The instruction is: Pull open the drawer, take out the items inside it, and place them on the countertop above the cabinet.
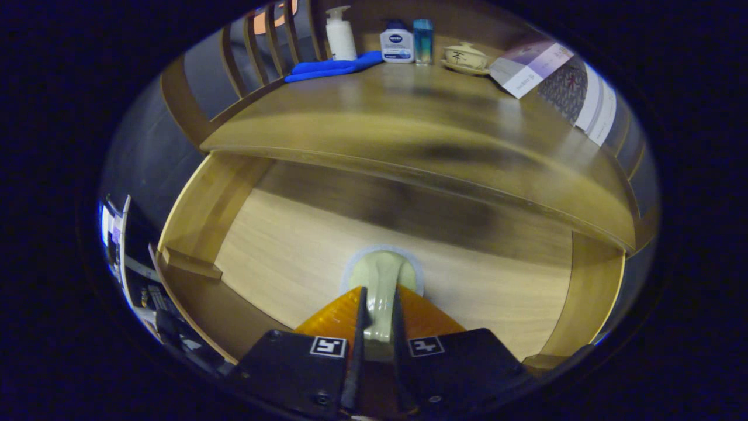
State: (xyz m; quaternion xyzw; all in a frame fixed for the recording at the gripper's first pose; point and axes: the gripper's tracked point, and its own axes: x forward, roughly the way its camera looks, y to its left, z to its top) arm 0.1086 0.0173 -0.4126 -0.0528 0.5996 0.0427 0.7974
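Gripper [378, 327]: down low over the open drawer, fingers drawn in tight, nearly together, both pressing the sides of a pale spoon-shaped item.
Held item [383, 280]: pale cream, narrow handle pinched between the fingers, its rounded end poking out just ahead of the tips and over the drawer floor; whether it touches the floor, can't tell.
Drawer [292, 245]: pulled out, pale wood floor wide and bare on both sides of the fingers, plenty of room to move left or right.
Drawer walls: left side wall [204, 204] rises well apart from the fingers; right side wall [590, 292] likewise stands well off.
Countertop edge [409, 166]: curved front lip hangs over the back of the drawer, beyond the fingers.
Countertop [421, 111]: broad brown top, bare across the front and middle.
Far end of the countertop: white pump bottle [340, 34], blue cloth [333, 66] lying beside it, white lotion bottle [397, 42], small blue bottle [423, 40] just beside that, lidded ceramic bowl [466, 57] on a saucer.
Right rear: paper leaflet [532, 67] resting at the countertop's corner.
Left rear: wooden slats [257, 44] standing beyond the cloth.
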